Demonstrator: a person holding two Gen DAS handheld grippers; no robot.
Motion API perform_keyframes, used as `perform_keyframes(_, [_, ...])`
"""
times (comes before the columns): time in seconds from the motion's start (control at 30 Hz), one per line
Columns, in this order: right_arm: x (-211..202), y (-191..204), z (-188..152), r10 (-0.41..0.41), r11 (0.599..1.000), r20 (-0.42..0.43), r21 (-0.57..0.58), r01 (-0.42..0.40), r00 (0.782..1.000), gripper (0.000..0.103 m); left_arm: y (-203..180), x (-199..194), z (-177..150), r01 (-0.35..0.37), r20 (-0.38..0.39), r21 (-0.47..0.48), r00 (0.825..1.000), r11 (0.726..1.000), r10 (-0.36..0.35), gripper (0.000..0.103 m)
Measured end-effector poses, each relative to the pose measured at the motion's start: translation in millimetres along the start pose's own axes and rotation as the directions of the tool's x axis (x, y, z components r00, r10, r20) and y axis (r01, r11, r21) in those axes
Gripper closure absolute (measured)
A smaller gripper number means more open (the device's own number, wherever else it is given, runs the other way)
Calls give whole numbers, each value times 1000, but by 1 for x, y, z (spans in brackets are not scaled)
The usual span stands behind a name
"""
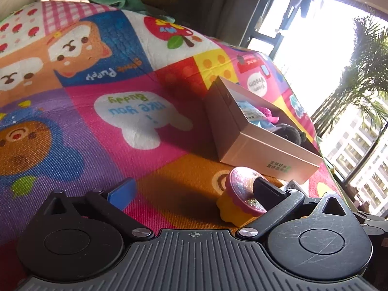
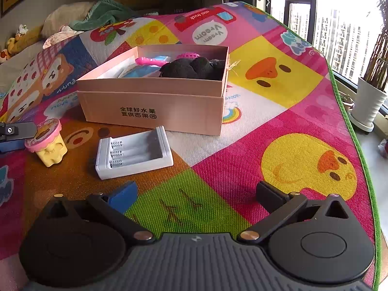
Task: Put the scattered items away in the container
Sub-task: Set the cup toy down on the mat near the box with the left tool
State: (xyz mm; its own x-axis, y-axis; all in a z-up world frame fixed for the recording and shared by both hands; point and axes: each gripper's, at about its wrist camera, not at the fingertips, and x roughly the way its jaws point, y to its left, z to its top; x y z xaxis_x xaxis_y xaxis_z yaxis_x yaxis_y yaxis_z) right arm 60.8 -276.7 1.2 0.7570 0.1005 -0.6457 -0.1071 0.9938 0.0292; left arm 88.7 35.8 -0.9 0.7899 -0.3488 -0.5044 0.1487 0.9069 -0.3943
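Observation:
A yellow toy tub with a pink lid (image 1: 238,200) (image 2: 47,143) stands on the play mat, just in front of the pink cardboard box (image 1: 254,145) (image 2: 150,106). My left gripper (image 1: 194,189) is open wide. The tub sits just inside its right finger (image 1: 266,190), which covers part of the lid, and no pad presses on it. From the right wrist view, one left finger (image 2: 14,131) shows beside the tub. A white battery charger (image 2: 133,152) lies in front of the box. My right gripper (image 2: 196,191) is open over bare mat, holding nothing.
The box holds a black plush toy (image 2: 191,68), a pink-handled item (image 2: 150,61) and a blue packet. Cushions and a green cloth (image 2: 101,14) lie beyond the mat's far edge. A window and a white plant pot (image 2: 368,101) are off the mat's right edge.

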Motion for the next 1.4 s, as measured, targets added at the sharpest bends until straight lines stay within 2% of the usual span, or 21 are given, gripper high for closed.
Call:
perform_keyframes(0.27, [1, 0, 1, 6, 1000, -2, -3, -6, 1000, 0, 5, -2, -2, 21, 24, -43, 1000, 999, -20, 0])
perform_keyframes(0.73, [1, -1, -1, 19, 1000, 11, 15, -19, 1000, 0, -1, 0, -2, -6, 16, -13, 1000, 1000, 6, 0])
perform_keyframes(1.07, [2, -1, 3, 19, 1000, -30, -20, -20, 999, 0, -1, 0, -2, -9, 14, -17, 1000, 1000, 9, 0])
perform_keyframes(1.4, [-4, 2, 2, -1, 1000, -31, 0, 1, 1000, 0, 0, 1, 12, -4, -79, -2, 997, 1000, 4, 0])
